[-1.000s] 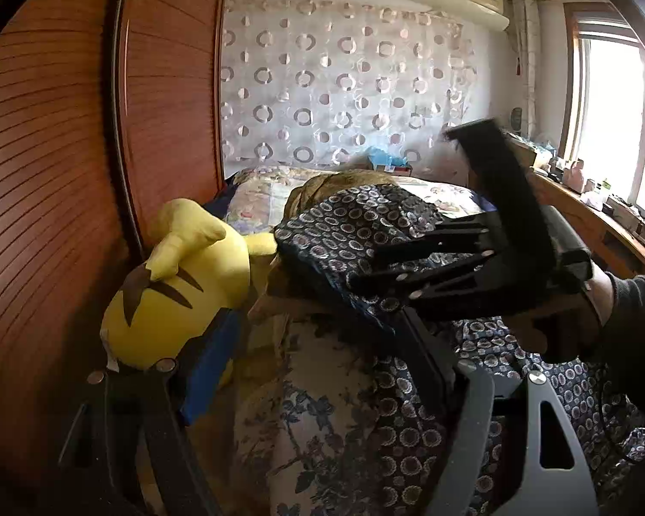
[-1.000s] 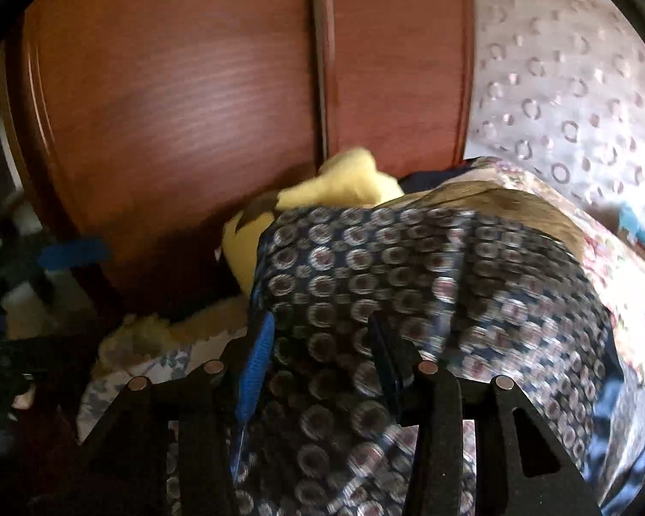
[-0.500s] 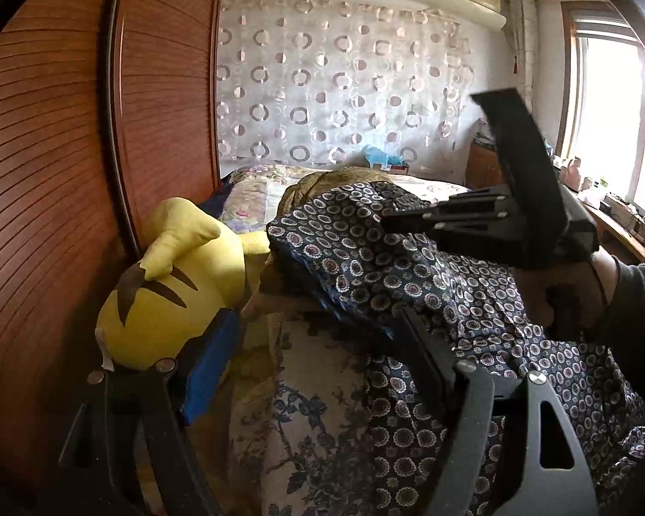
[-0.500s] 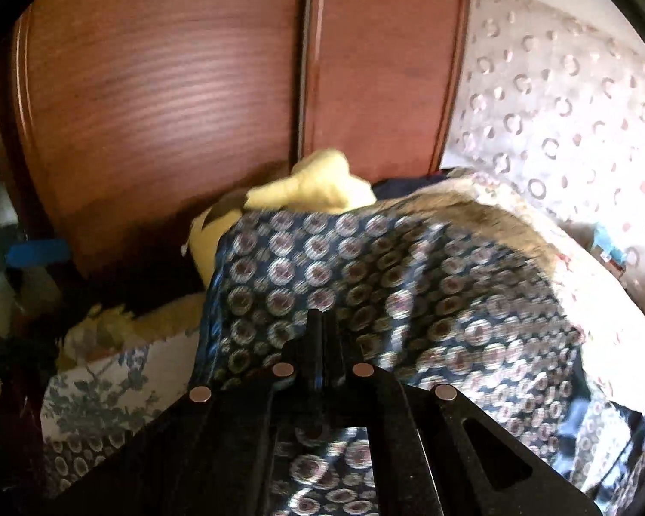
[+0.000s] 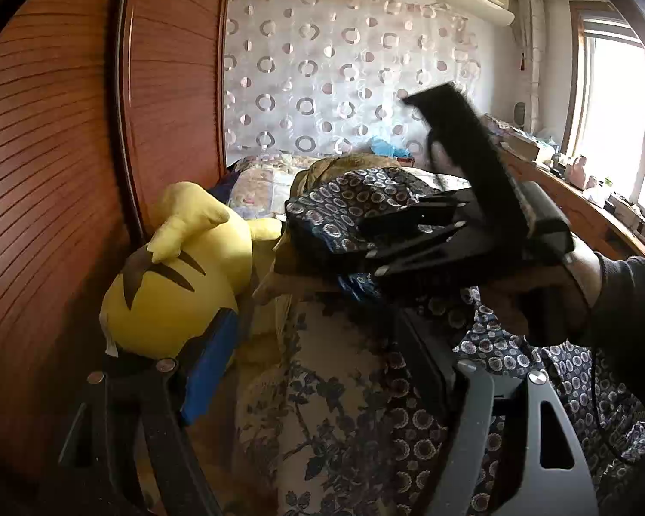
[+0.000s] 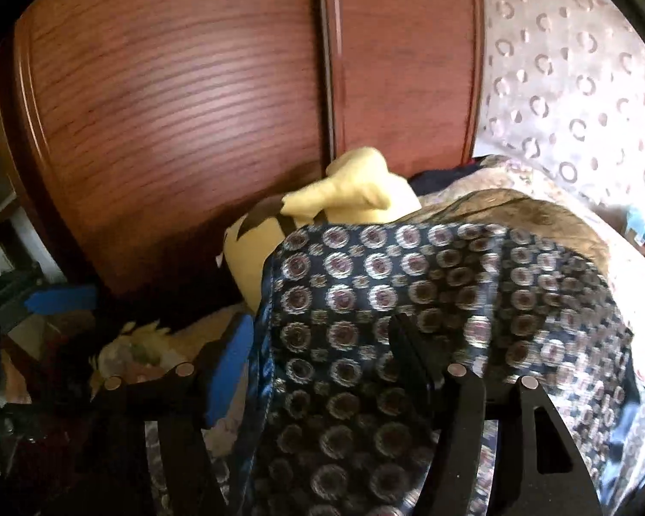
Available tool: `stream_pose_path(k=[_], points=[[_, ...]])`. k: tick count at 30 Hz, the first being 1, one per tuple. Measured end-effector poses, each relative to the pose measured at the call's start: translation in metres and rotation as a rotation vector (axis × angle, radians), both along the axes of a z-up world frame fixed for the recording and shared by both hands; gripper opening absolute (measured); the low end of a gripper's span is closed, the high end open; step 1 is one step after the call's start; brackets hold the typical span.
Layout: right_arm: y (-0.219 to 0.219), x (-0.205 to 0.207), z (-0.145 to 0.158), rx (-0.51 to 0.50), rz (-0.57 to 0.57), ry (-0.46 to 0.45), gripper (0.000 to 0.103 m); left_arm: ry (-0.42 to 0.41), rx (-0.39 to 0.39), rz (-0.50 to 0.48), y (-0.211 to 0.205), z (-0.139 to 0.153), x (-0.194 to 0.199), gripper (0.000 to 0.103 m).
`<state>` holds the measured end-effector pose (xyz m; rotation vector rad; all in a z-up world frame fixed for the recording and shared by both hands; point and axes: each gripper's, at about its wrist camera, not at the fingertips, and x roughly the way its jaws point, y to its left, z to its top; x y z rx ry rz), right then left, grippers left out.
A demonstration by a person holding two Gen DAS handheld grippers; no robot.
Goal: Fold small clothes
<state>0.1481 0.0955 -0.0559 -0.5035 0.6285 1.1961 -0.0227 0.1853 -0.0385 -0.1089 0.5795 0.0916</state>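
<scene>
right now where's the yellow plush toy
In the left wrist view the yellow plush toy lies left of the circle-patterned garment, against the wooden wardrobe door.

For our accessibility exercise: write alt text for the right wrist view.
A dark circle-patterned garment fills the view between the opening right claw, draped over a heap of bedding. Behind it a yellow plush toy lies against a wooden wardrobe.

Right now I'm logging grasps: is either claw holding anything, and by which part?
Nothing is held. The right claw is opening over the patterned garment; the left claw stands open.
</scene>
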Motion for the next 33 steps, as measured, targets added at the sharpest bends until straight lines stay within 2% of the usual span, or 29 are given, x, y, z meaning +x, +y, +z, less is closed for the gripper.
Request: stream_pose_path(k=[1, 3, 4, 5, 6, 8, 17, 24, 29, 30, 33], points=[[0.005, -0.001, -0.004, -0.028, 0.002, -0.018, 0.067, 0.000, -0.001, 0.000, 0.001, 0.000, 0.000, 0.076], [0.012, -0.003, -0.012, -0.069, 0.000, -0.056, 0.057, 0.001, -0.003, -0.002, 0.000, -0.001, 0.001, 0.076], [0.015, -0.003, -0.014, -0.086, -0.005, -0.073, 0.039, 0.001, -0.003, -0.004, -0.001, -0.001, 0.001, 0.076], [0.017, -0.003, -0.015, -0.096, -0.015, -0.087, 0.016, 0.000, -0.002, -0.006, -0.002, 0.000, 0.000, 0.076], [0.016, -0.002, -0.015, -0.094, -0.021, -0.093, 0.008, -0.001, -0.001, -0.008, -0.003, 0.000, 0.000, 0.076], [0.010, -0.001, -0.011, -0.066, -0.017, -0.087, 0.005, -0.003, 0.002, -0.015, -0.005, 0.001, 0.000, 0.076], [-0.055, 0.010, 0.036, 0.150, -0.119, -0.083, 0.005, -0.005, 0.007, -0.039, -0.013, 0.002, 0.008, 0.076], [-0.110, 0.035, 0.047, 0.211, -0.227, -0.069, 0.005, 0.000, 0.018, -0.064, -0.025, 0.002, 0.016, 0.076], [-0.127, 0.046, 0.044, 0.207, -0.305, -0.073, 0.006, 0.003, 0.027, -0.082, -0.034, 0.003, 0.019, 0.076], [-0.131, 0.040, 0.046, 0.200, -0.316, -0.075, 0.009, 0.003, 0.029, -0.086, -0.035, 0.003, 0.020, 0.076], [-0.136, 0.032, 0.051, 0.184, -0.340, -0.070, 0.038, 0.003, 0.032, -0.091, -0.039, 0.004, 0.023, 0.076]])
